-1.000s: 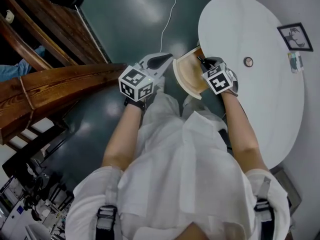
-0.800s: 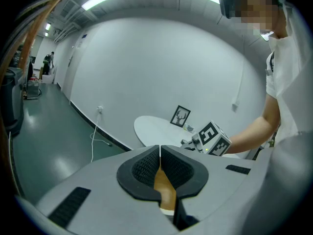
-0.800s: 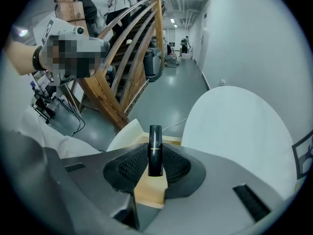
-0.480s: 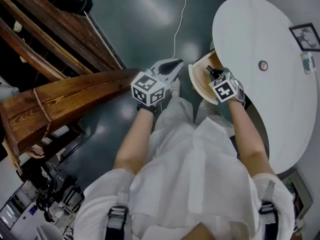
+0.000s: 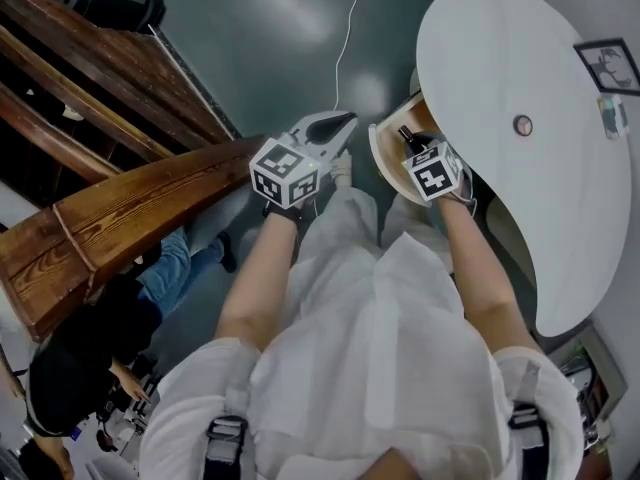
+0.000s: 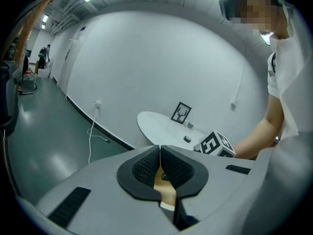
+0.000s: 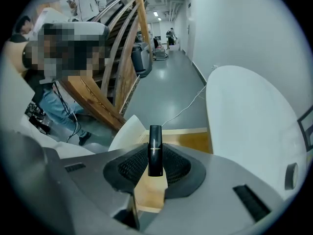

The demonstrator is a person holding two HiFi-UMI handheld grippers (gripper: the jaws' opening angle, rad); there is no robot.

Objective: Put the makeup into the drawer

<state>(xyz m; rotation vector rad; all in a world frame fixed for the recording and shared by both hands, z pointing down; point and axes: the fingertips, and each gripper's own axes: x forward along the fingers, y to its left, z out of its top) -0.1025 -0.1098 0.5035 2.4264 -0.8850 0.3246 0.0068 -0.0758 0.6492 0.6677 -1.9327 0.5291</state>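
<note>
A slim black makeup tube [image 7: 155, 151] stands upright between the pads of my right gripper [image 7: 155, 164], which is shut on it. In the head view the tube [image 5: 406, 136] and right gripper [image 5: 415, 152] hang over the open drawer [image 5: 393, 164], which has a wooden inside and a curved white front. The drawer [image 7: 188, 142] lies straight below the tube. It sits under the white oval table [image 5: 500, 58]. My left gripper [image 5: 343, 125] hovers just left of the drawer front, shut with nothing held. Its pads [image 6: 146, 168] meet at the tip.
A wooden stair beam [image 5: 130, 208] runs across on the left. A white cable [image 5: 345, 28] trails over the dark floor beyond the drawer. A framed picture [image 5: 608, 63] and a small round object [image 5: 522, 125] sit on the table. A person [image 5: 90, 368] crouches at the lower left.
My right gripper has sunk toward the open drawer, rolling a little, with the tube still in it. The left gripper has drifted slightly down. A crouching person has come into view at lower left.
</note>
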